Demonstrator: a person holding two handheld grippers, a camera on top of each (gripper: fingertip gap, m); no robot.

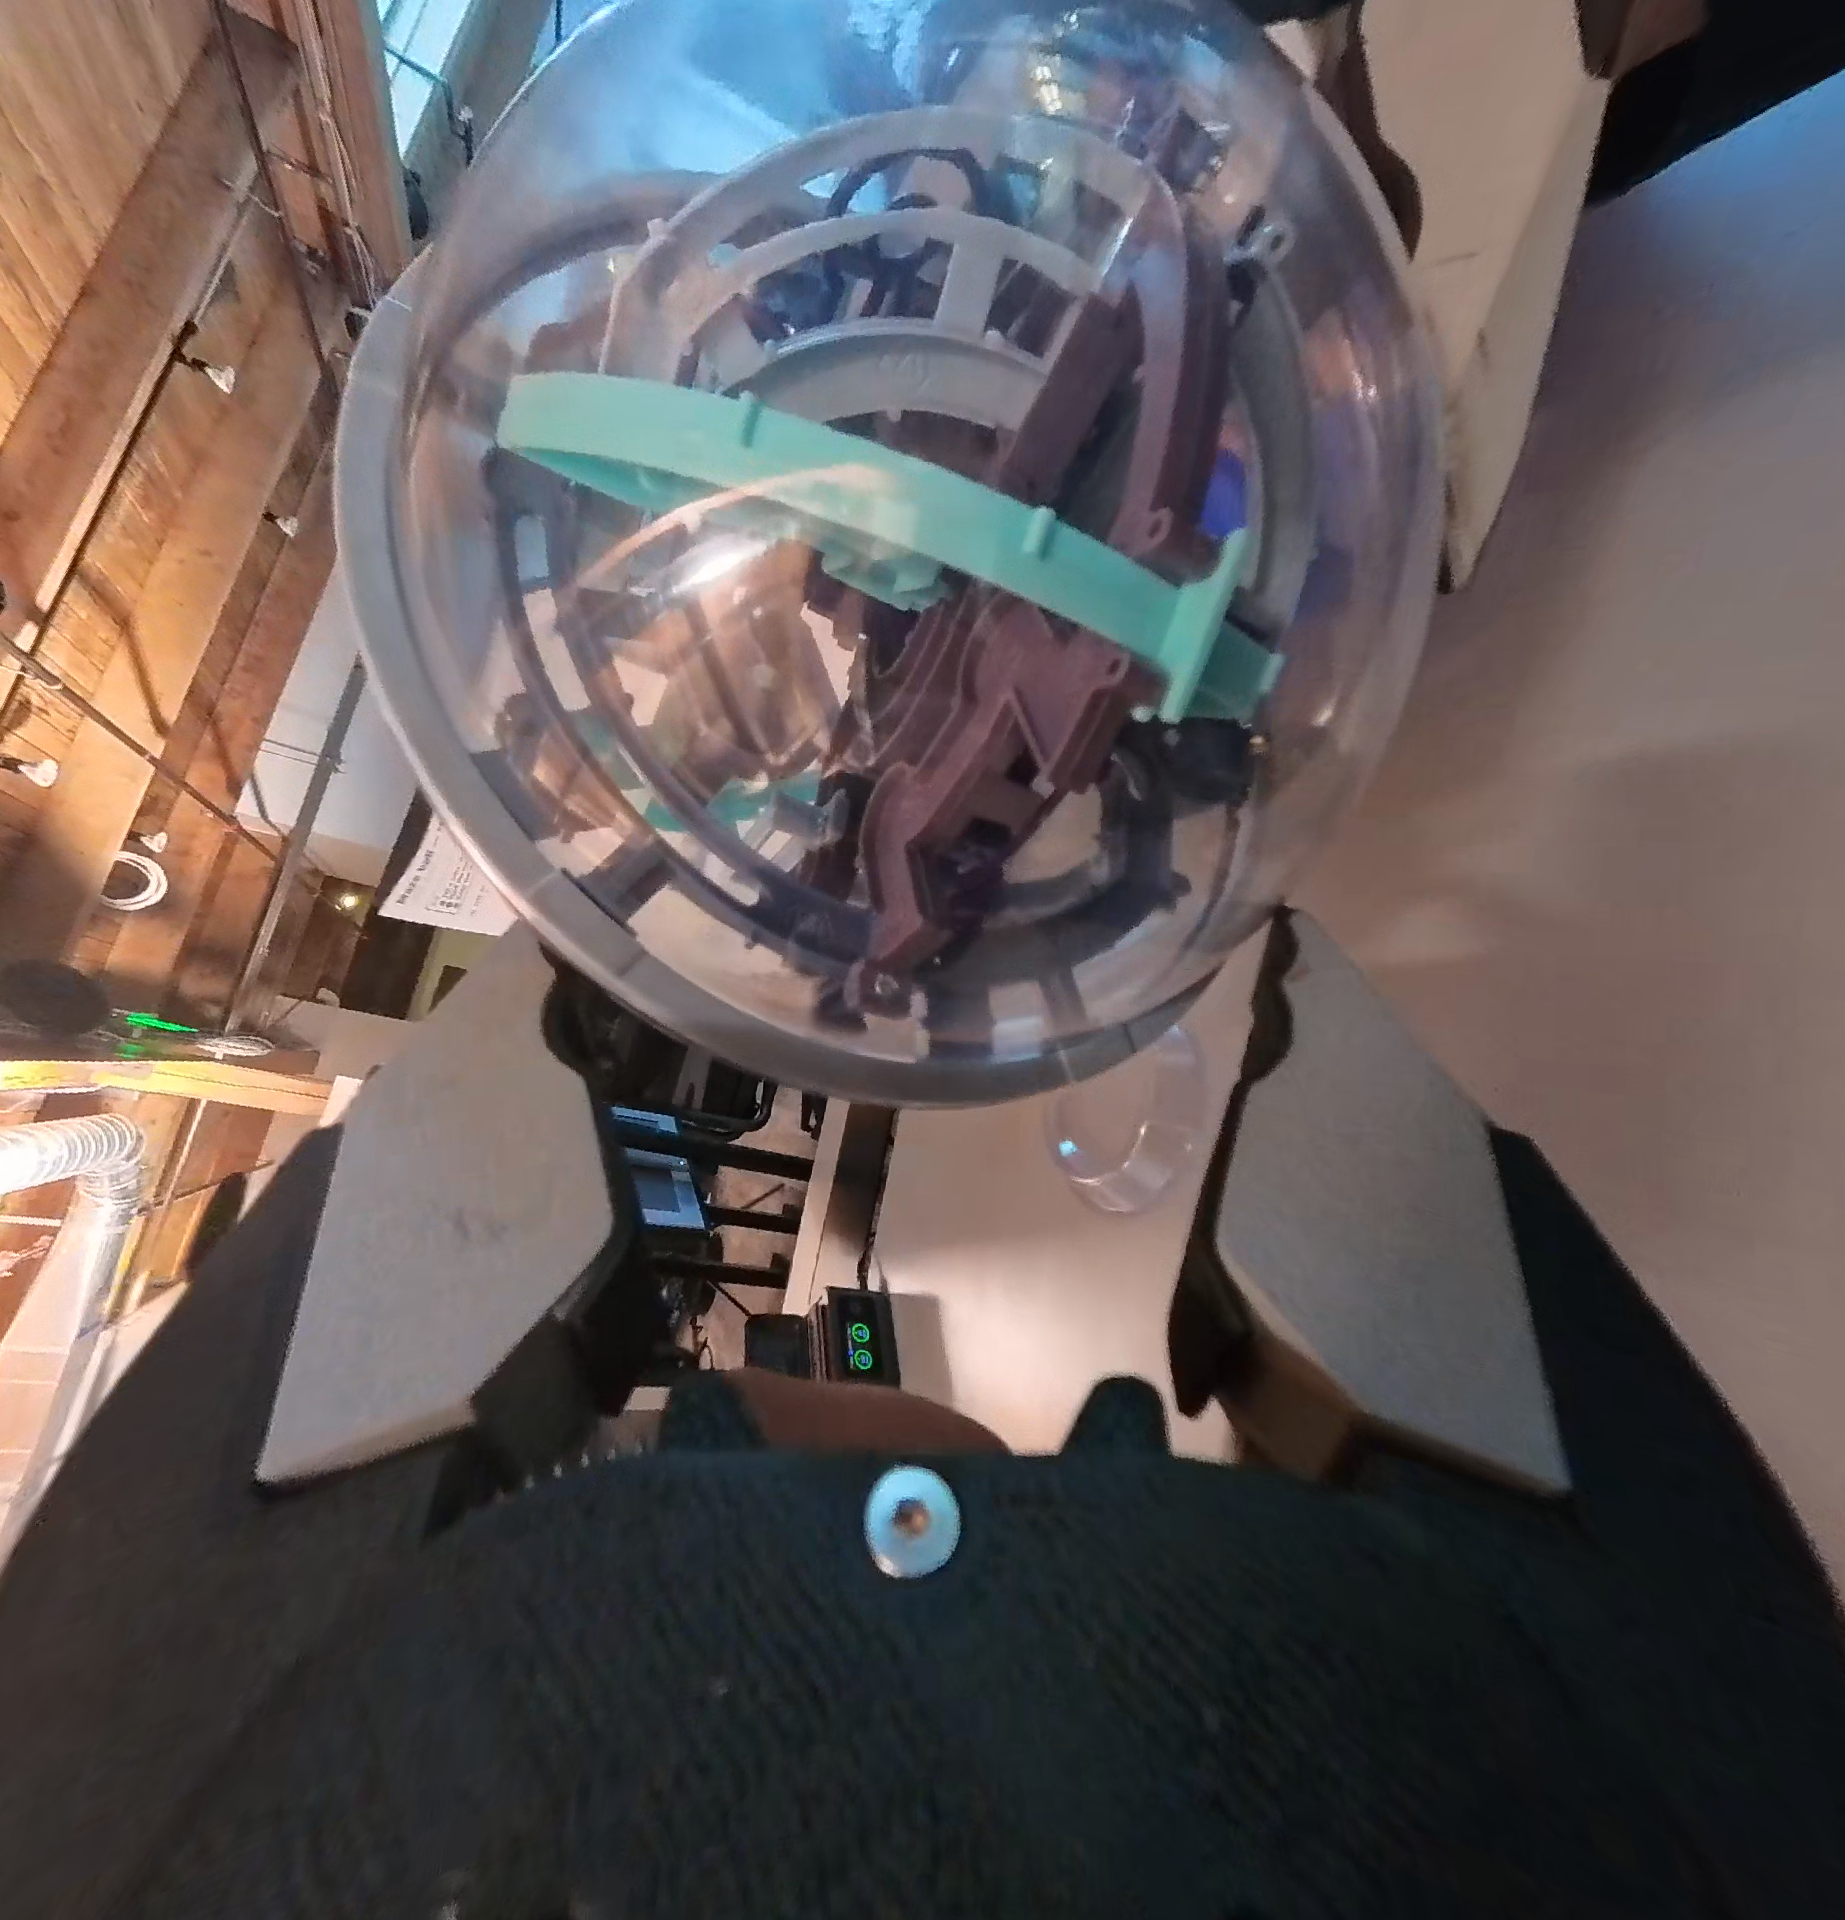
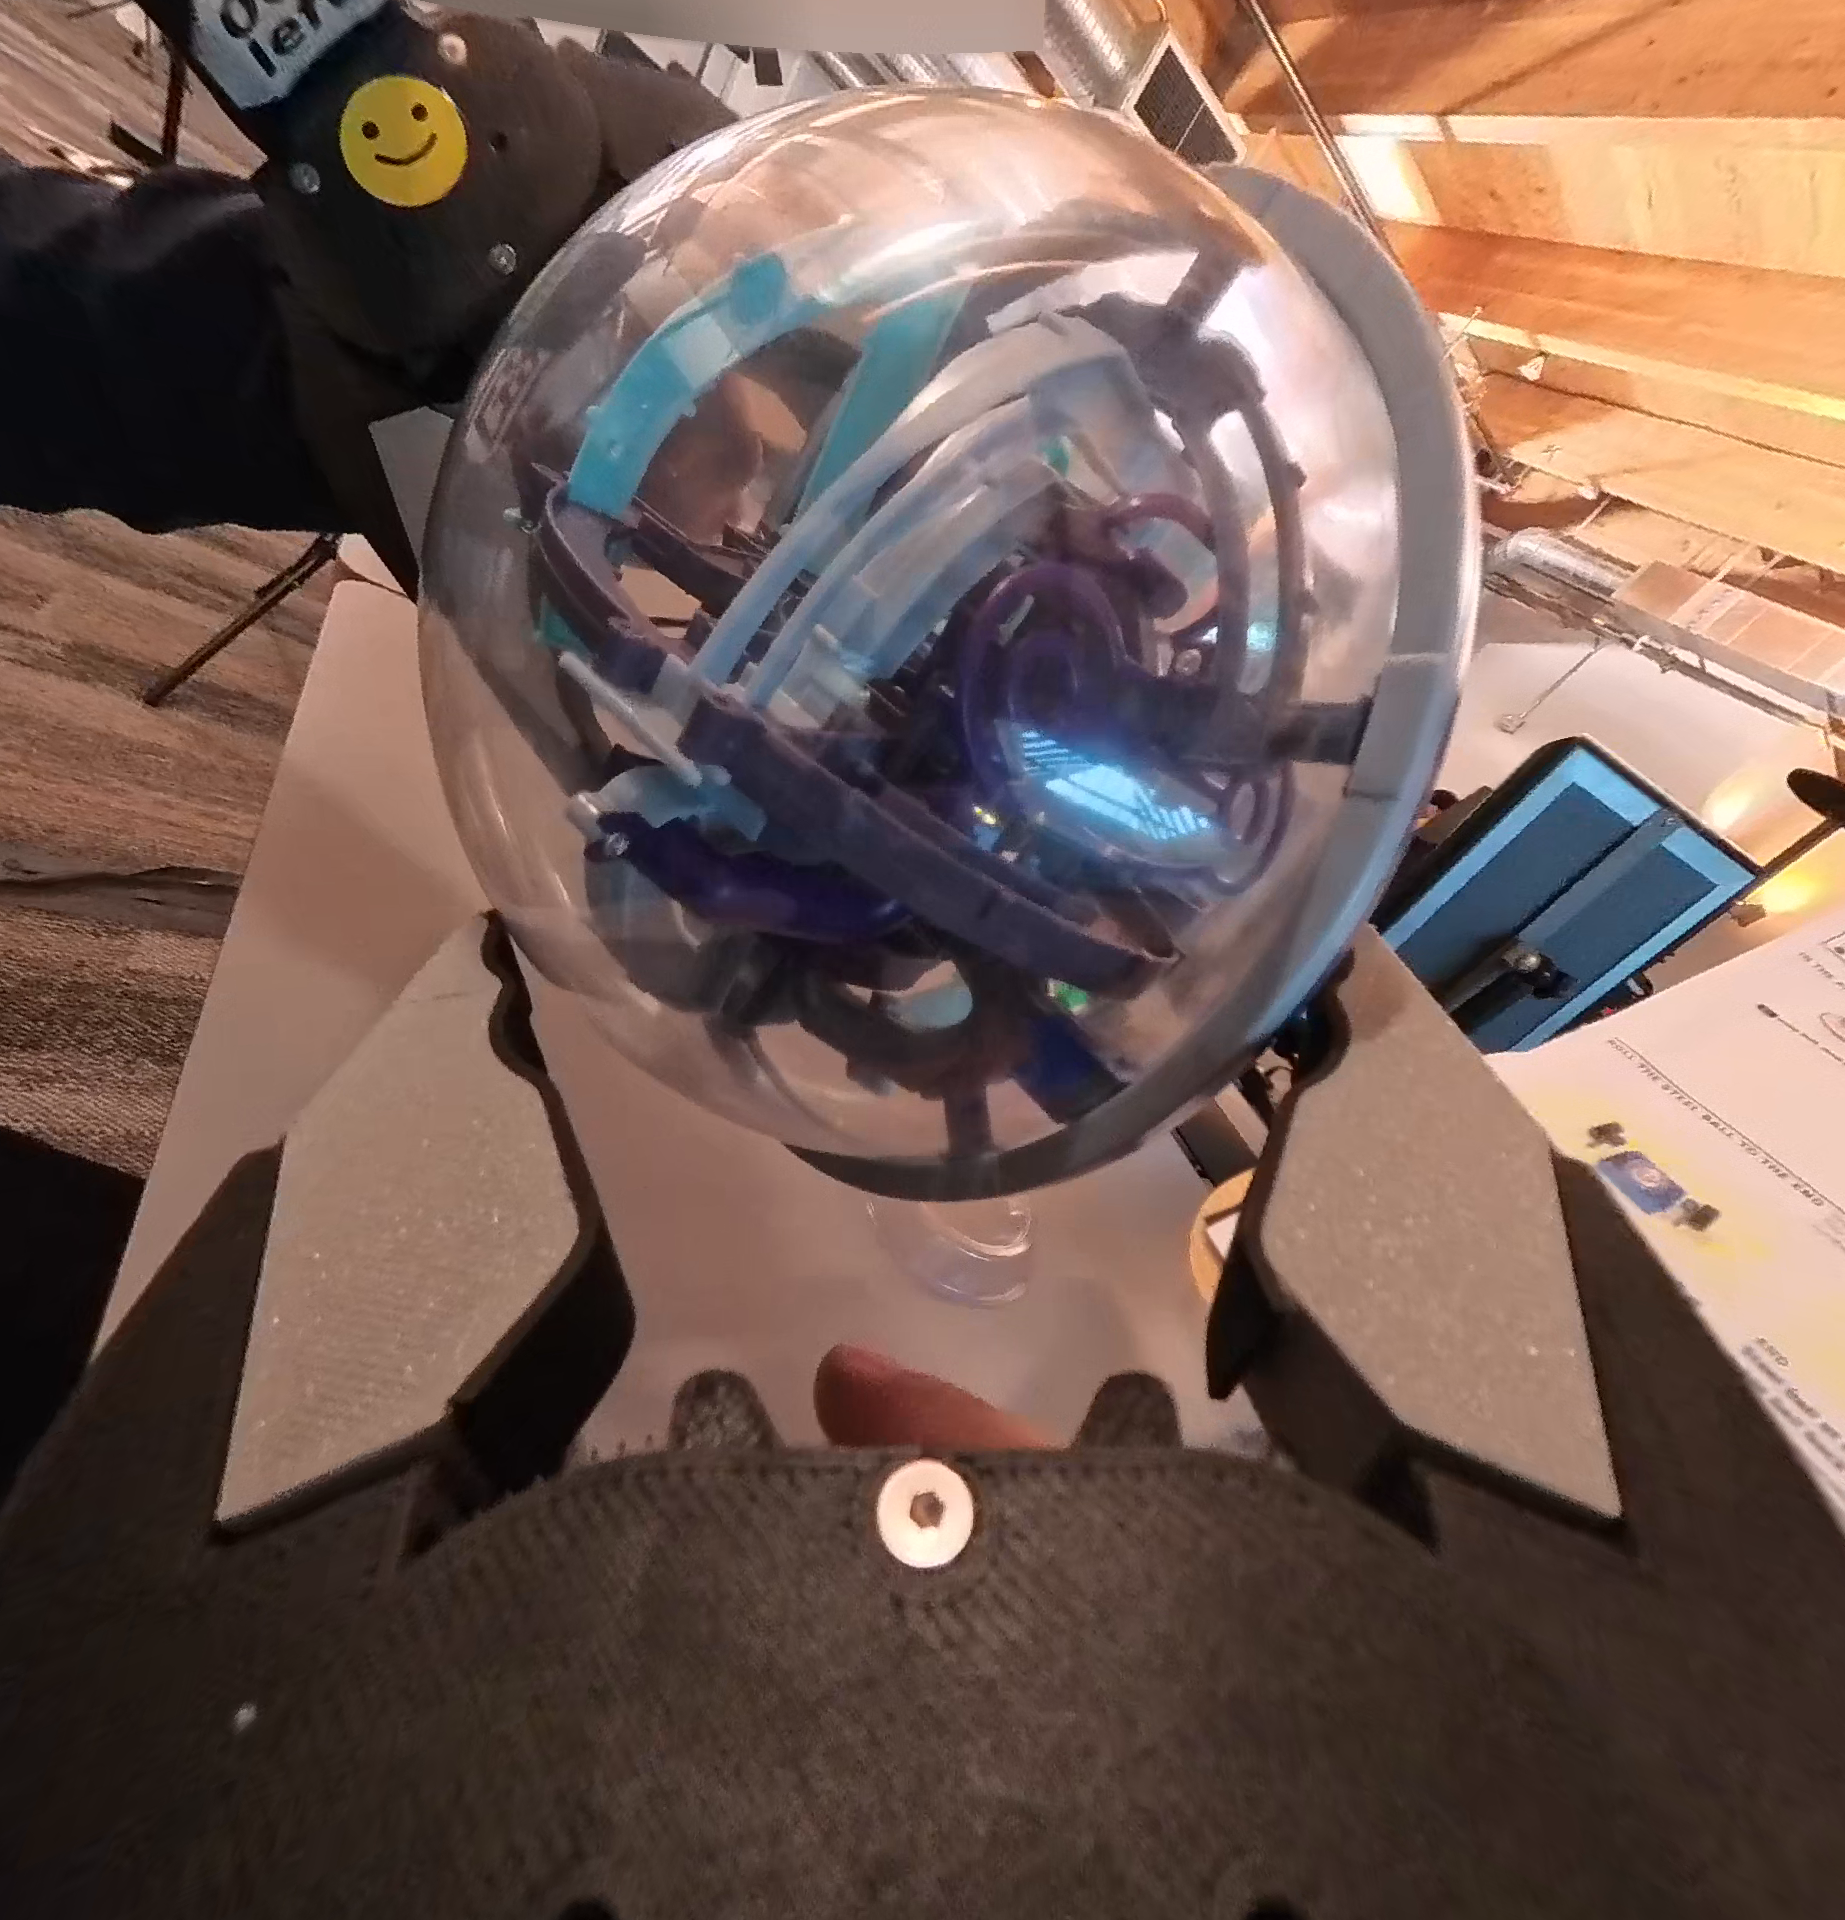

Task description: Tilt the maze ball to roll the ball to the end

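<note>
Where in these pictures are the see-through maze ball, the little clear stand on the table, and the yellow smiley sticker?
maze ball [image 2: 928, 644]: right wrist view, on its clear front shell.
clear stand [image 1: 1126, 1132]: left wrist view, on its rim, lying on the table below the ball.
smiley sticker [image 2: 404, 140]: right wrist view, sticker's middle, on the far black tool.

Both grippers (left [image 1: 913, 997], right [image 2: 918, 1018]) spread wide, facing each other.

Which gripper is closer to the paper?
Right. The paper lies just beside the right gripper; the left gripper is across the ball, on its far side.
</note>
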